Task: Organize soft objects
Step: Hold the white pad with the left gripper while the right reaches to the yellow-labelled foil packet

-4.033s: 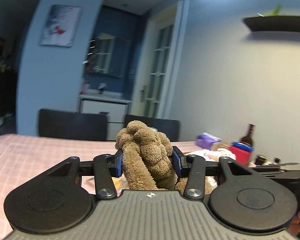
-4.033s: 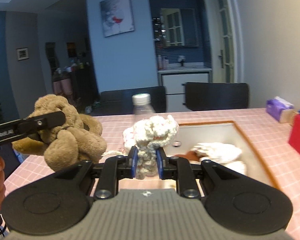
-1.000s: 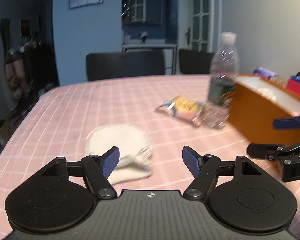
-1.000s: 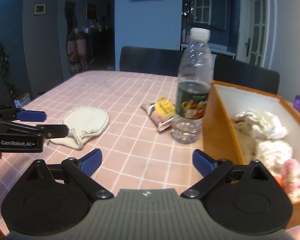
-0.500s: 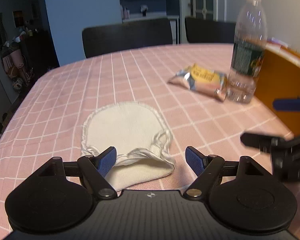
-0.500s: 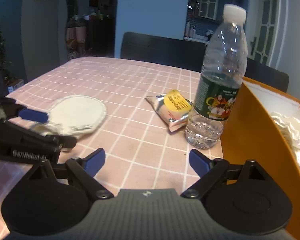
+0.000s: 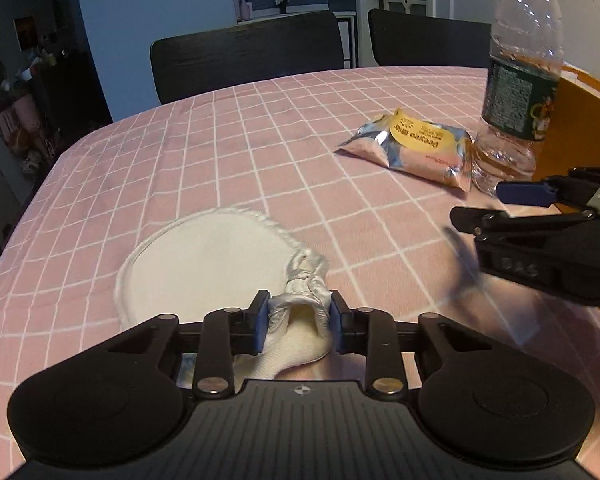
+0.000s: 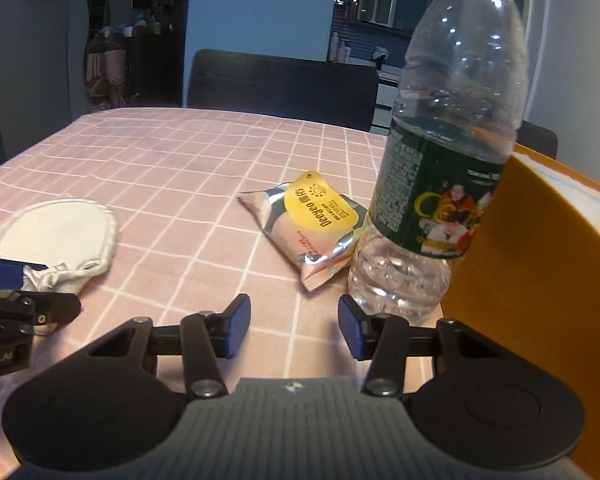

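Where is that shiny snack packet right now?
The snack packet lies flat on the pink checked tablecloth, just left of the water bottle and seemingly touching its base, ahead of the open right gripper.

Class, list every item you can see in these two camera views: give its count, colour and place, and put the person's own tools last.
Cloth: one, white, flat on the tablecloth, near edge bunched between the left gripper's pads.
Snack packet: one, silver and yellow, lying beside the bottle.
Bottle: one, clear with dark green label, upright next to the box.
Box: one, orange, right of the bottle.
Tablecloth: one, pink with white grid.
Chairs: two, black, at the far side.
Left gripper: black, shut on the cloth.
Right gripper: black, open, empty.
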A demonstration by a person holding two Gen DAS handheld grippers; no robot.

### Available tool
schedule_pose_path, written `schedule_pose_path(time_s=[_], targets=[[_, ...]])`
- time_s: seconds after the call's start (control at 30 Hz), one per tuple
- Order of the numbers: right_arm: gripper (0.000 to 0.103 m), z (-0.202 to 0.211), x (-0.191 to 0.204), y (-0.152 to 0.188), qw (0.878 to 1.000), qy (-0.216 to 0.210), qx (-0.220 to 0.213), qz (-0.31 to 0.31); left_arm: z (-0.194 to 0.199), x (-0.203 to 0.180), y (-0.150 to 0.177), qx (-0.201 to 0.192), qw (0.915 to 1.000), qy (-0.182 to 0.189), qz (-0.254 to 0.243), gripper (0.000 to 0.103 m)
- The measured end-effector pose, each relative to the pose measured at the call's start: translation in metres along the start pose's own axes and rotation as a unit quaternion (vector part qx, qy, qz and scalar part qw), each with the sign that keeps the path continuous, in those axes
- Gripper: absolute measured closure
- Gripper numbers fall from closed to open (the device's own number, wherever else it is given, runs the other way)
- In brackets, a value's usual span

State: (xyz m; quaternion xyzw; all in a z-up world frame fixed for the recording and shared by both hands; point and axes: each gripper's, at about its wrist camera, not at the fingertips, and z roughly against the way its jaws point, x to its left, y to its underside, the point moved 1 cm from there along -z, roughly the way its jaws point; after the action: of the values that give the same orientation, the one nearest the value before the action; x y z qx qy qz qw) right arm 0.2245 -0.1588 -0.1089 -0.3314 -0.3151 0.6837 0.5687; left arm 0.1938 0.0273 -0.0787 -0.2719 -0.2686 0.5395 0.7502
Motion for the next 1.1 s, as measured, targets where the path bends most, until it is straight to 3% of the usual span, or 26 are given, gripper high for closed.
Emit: schedule_pose_path(time_s=[0.2,0.3,0.37,0.43,0.53,0.83,0.97,1.0,1.1], targets=[[0.059,-0.017,0.000,-0.011,1.000,0.005,0.003,-0.009,-0.011,-0.004,-0.011,-0.006,1.0000,0.005,-0.005,0.073],[0.069,-0.024,0.001,-0.014,1.000,0.012,0.007,-0.015,-0.014,-0.006,-0.014,-0.005,0.9999,0.006,-0.010,0.073],[0.088,-0.025,0.000,-0.014,1.000,0.019,0.008,-0.019,-0.015,-0.006,-0.015,-0.005,0.9999,0.007,-0.010,0.073],[0.090,-0.026,-0.003,-0.014,1.000,0.018,0.009,-0.024,-0.015,-0.007,-0.015,-0.006,0.9999,0.007,-0.012,0.073],[0.103,-0.023,-0.003,-0.014,1.000,0.014,0.004,-0.020,-0.015,-0.008,-0.014,-0.006,0.9998,0.005,-0.016,0.073],[0.103,0.030,0.009,0.003,0.999,-0.032,-0.014,0.002,-0.007,-0.008,-0.009,-0.005,0.9999,0.010,-0.001,0.073],[0.103,0.037,0.007,0.009,1.000,-0.021,-0.011,0.006,-0.001,-0.008,-0.004,-0.005,0.9999,0.014,0.005,0.073],[0.101,0.035,0.005,0.009,1.000,-0.013,-0.007,0.005,0.000,-0.008,-0.003,-0.005,0.9998,0.014,0.009,0.073],[0.077,0.029,-0.002,0.006,1.000,0.000,-0.012,-0.001,0.000,-0.005,-0.004,-0.005,0.9997,0.014,0.018,0.073]])
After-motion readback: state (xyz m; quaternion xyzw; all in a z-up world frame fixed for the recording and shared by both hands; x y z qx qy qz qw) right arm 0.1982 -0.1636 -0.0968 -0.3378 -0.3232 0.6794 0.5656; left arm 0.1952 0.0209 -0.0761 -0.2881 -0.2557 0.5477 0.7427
